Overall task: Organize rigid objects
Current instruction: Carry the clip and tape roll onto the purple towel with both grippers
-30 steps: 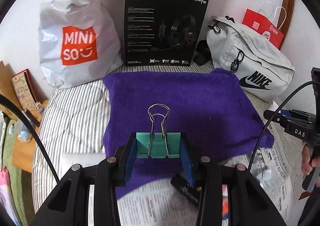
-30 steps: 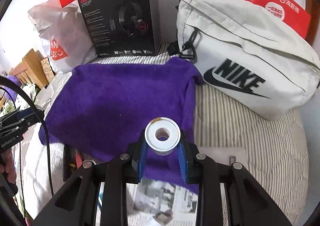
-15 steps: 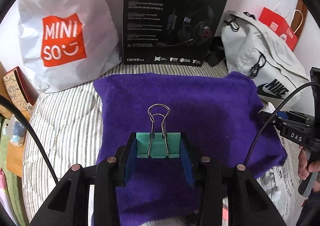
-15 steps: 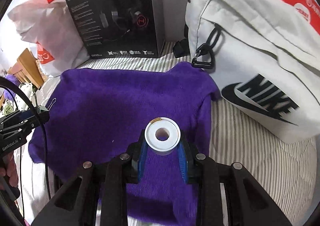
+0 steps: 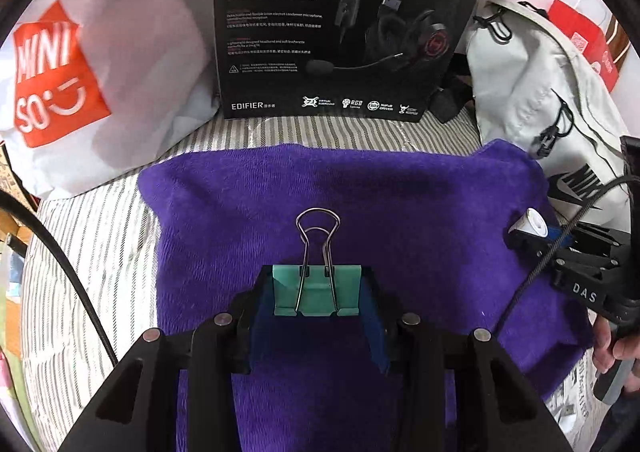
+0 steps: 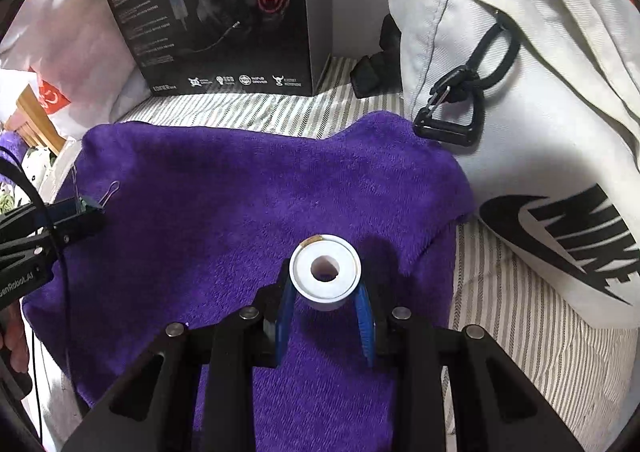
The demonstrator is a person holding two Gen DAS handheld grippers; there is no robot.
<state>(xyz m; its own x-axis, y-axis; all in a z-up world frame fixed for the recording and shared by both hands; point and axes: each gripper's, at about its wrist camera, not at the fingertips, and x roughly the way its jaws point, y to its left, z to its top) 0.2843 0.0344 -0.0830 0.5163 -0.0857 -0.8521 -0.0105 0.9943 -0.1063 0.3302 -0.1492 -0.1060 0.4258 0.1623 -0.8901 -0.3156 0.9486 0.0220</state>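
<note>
Purple towel (image 5: 400,203) evidently serves as the drop spot: left tongs (image 5: 318,298) pinch a green binder clip (image 5: 316,292) above it, right tongs (image 6: 325,292) pinch a white tape roll (image 6: 325,272), both poised for placing.

Black headset box (image 5: 344,23): "EDIFIER" bottom left, icon row w/ "RGB", "VIRTUAL SURROUND", "DRIVER"; small spec txt above mostly too small to read. White plastic bag (image 5: 100,63): orange patch "MINI SO" + smiley. White sling bag (image 6: 532,139): black "NIKE" + swoosh. Right gripper (image 5: 532,230) body: "DAS". Left gripper (image 6: 90,207) body: "...enRobot.AI", partly cut off.
</note>
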